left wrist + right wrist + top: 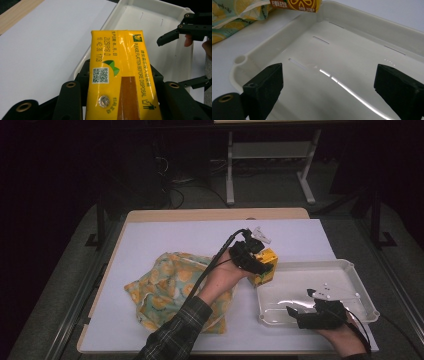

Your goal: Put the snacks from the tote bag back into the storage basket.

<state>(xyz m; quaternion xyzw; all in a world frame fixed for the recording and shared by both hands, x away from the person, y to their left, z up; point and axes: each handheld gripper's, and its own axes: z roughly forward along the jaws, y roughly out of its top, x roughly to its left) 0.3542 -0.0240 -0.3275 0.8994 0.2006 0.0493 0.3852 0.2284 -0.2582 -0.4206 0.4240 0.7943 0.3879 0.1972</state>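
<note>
From the high view: a yellow juice box (pixel 265 266) gripped in the left hand-held gripper (pixel 257 262), right at the near-left corner of a white tray (pixel 320 266), on a table (pixel 165 232) under a white sheet. Beside the left arm, a lemon-print cloth bag (pixel 172 287), lying flat. Lower right, the right hand-held gripper (pixel 292 312), over the tray's front edge, jaws apart, nothing in them. From the left gripper view: the juice box (pixel 121 75) squeezed between the two black jaws, about half shut on its sides, long side pointing straight out and away from the hand, top end over the tray's rim (pixel 110 20). Farther off on the right, the other hand-held gripper (pixel 167 38), open and waiting. From the right gripper view: two black jaws wide apart over the bare tray floor (pixel 342 62), holding nothing; a bottom edge of the juice box (pixel 295 5) peeking in at the top, past the tray's far rim, next to a bit of the cloth bag (pixel 232 15). Most likely next: box into the tray. Tray just ahead of the box, along its long side, so a short push forward and then down. Left hand already on the box; right one close, but empty.
</note>
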